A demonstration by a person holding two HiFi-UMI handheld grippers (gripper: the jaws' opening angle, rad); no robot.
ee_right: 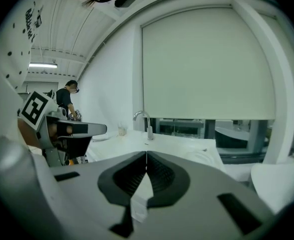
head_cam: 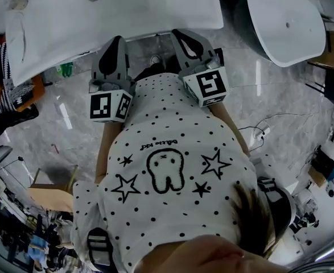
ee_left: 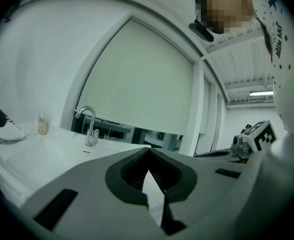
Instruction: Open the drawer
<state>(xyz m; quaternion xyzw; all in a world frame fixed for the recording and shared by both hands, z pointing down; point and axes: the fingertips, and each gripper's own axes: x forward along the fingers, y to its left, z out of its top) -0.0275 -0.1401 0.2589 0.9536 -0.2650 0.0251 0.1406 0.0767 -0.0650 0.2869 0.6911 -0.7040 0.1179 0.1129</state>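
1. First, the left gripper (ee_left: 148,159) and right gripper (ee_right: 145,156) are seen closed, holding nothing
2. No drawer is shown (presumably below the counter (head_cam: 127,16)), so one gripper should be lowered and opened

Matt plastic left gripper (ee_left: 149,151), glossy countertop (ee_left: 36,156), shiny metal faucet (ee_left: 89,126)

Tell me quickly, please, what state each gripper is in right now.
Left gripper: closed, jaws together, holding nothing.
Right gripper: closed, jaws together, holding nothing.
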